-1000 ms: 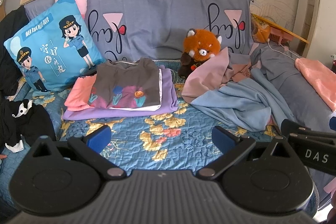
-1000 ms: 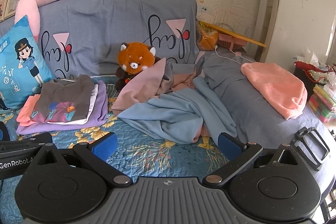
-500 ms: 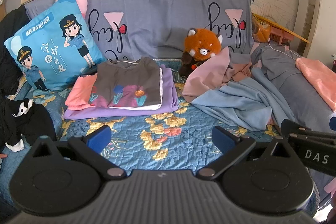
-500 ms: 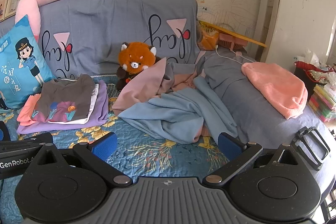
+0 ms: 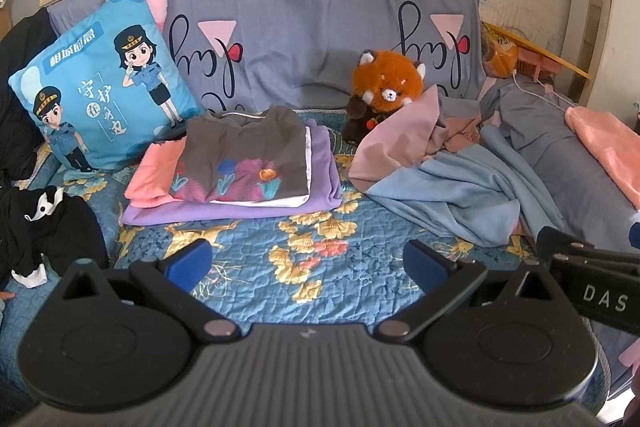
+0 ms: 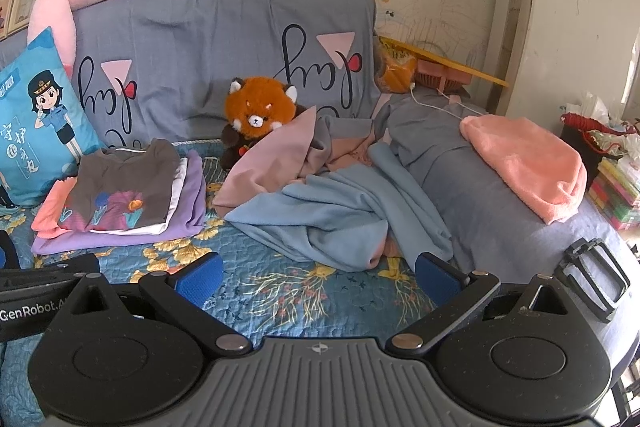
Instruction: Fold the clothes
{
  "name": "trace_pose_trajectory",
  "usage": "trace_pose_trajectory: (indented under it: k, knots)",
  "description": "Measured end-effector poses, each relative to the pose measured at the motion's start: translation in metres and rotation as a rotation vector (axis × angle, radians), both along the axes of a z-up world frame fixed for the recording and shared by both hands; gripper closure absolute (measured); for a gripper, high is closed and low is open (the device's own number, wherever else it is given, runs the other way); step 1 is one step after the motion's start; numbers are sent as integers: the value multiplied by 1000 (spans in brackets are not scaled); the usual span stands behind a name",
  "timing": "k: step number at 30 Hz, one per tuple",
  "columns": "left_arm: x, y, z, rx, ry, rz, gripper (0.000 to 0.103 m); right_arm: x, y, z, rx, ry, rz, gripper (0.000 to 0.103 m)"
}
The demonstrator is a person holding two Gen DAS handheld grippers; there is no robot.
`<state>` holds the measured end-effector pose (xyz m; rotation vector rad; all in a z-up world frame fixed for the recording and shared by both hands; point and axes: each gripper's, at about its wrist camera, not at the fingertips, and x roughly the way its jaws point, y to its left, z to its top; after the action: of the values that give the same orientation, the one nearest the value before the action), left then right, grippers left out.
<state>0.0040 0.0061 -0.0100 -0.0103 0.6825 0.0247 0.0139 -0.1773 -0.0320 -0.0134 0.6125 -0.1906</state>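
Left wrist view: my left gripper hangs over a quilted blue bedspread stitched with yellow leaf shapes, its blue-padded fingers spread wide and holding nothing. Beyond them a folded stack lies flat and square-edged: a grey floral-print shirt on top, white, purple and coral layers under it. Just right of the stack, a loose heap of soft clothes sprawls in rumpled folds, light blue over dusty pink, its far edge touching a fuzzy red panda plush. A smooth blue cartoon-print cushion leans on the grey-covered backrest.

Right wrist view: my right gripper is likewise wide apart and empty above the quilt, the heap's near hem just beyond its fingertips. A fluffy coral towel rests on the grey sheet to the right, well apart from the heap. Bare quilt lies between both grippers and the clothes.
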Motion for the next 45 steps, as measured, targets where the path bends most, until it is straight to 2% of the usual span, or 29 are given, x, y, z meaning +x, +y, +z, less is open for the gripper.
trace_pose_trajectory:
  k: [21,39,42,45]
  knots:
    - [10,-3,-9,16,22,-1,0,9,-5,-10,9,31,-1,0]
    - [70,-34,-66,57,80,-60,0,56,-43,-69,56,154,-66,0]
    - [82,-44,-80,71,72,-93,0,63,-56,-84,66,138,-66,0]
    - [94,-58,-100,78,38,-161,0,57,-67,-95,64,12,-5,0]
